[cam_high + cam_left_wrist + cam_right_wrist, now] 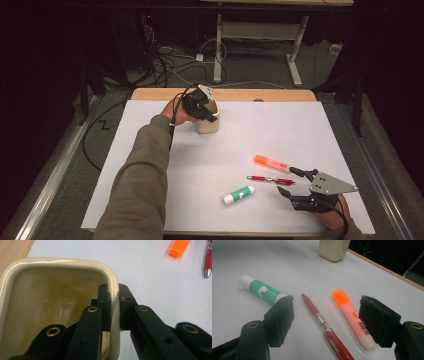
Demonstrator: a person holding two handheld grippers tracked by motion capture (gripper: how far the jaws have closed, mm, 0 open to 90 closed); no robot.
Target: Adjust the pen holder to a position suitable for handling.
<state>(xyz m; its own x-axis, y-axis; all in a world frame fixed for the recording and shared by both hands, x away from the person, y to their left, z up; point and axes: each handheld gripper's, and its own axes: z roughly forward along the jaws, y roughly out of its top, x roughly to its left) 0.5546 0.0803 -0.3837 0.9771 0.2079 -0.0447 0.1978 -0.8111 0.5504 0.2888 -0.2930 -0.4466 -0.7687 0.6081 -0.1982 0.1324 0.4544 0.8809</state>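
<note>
A cream, square-mouthed cup [208,126] stands upright at the far middle of the white sheet. My left gripper [206,113] is shut on the cup's wall [113,285], with one jaw inside the cup and one outside, the pads pressing on the rim. Near the front right, my right gripper [286,180] stands open just above the sheet. In the right gripper view a red pen [322,322] and an orange highlighter [350,315] lie between its jaws [328,316], untouched. A green-and-white glue stick [262,291] lies just outside its left jaw.
The white sheet [250,135] covers most of a wooden table, whose bare far edge [235,94] shows behind the cup. The highlighter [271,162], pen [270,180] and glue stick [238,195] cluster at the front right. Cables and a desk frame [217,50] lie on the floor beyond.
</note>
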